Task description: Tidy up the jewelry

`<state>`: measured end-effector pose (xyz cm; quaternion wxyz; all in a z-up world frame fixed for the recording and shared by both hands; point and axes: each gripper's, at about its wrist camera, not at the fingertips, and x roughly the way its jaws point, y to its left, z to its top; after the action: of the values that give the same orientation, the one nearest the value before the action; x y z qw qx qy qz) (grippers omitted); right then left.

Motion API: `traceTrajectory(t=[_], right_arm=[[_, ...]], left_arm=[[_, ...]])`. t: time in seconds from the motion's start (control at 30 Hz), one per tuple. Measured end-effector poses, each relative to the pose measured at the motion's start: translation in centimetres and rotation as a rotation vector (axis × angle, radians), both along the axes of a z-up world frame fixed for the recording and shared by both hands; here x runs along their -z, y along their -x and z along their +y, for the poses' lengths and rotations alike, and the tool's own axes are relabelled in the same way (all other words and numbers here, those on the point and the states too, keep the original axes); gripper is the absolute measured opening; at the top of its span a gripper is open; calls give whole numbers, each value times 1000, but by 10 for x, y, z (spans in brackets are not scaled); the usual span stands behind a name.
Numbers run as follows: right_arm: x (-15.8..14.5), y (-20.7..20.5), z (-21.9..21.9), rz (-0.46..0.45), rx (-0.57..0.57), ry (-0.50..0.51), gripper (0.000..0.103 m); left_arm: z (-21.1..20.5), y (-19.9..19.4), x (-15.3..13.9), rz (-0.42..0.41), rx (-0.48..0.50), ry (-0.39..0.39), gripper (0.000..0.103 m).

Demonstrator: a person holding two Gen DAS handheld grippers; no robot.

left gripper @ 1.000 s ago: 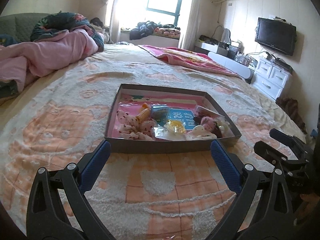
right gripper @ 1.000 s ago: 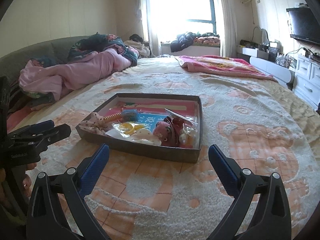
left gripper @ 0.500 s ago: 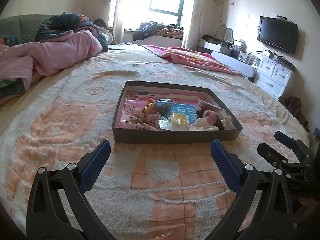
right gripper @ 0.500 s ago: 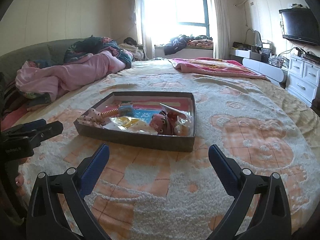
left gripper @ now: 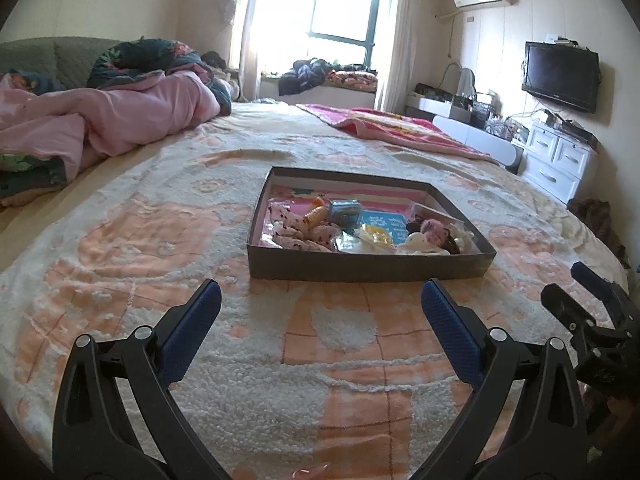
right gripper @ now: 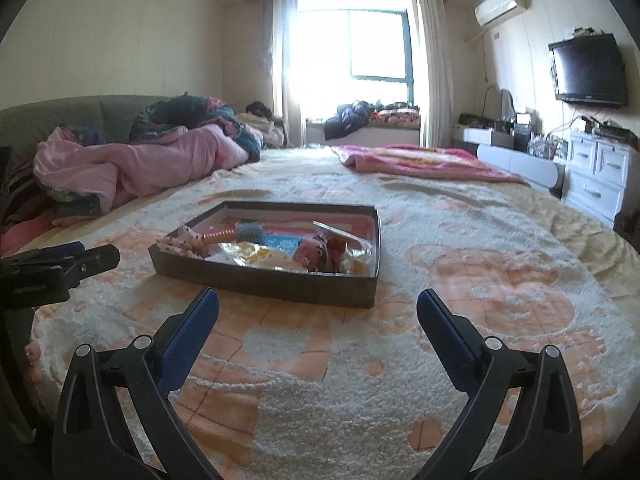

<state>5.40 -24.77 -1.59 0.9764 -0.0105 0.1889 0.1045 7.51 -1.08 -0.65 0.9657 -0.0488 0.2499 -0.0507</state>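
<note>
A shallow dark cardboard box lies on the bed and holds several small items: a spotted fabric piece, an orange spiral hair tie, a small blue tin, a yellow packet and a pink fluffy piece. My left gripper stands open, short of the box's near wall, with nothing between its fingers. My right gripper is open too, near the box's right front corner, and empty. Each gripper shows at the edge of the other's view.
The bed carries a cream and orange fleece blanket. A pink quilt is heaped at the far left, a red blanket at the far right. A white dresser and a wall television stand right of the bed.
Both grippers have drawn back and tilted up over the second, so the box looks smaller and farther off. Both have stayed open and empty.
</note>
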Motion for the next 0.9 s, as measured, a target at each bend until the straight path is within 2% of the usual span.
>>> traceTrajectory(t=[0.3, 0.9], right_arm=[[-9, 8, -7, -73, 16, -43, 97], [-6, 7, -3, -61, 10, -32, 97]], left_arm=[[-3, 12, -6, -105, 8, -17, 92], [-4, 12, -4, -102, 6, -24, 92]])
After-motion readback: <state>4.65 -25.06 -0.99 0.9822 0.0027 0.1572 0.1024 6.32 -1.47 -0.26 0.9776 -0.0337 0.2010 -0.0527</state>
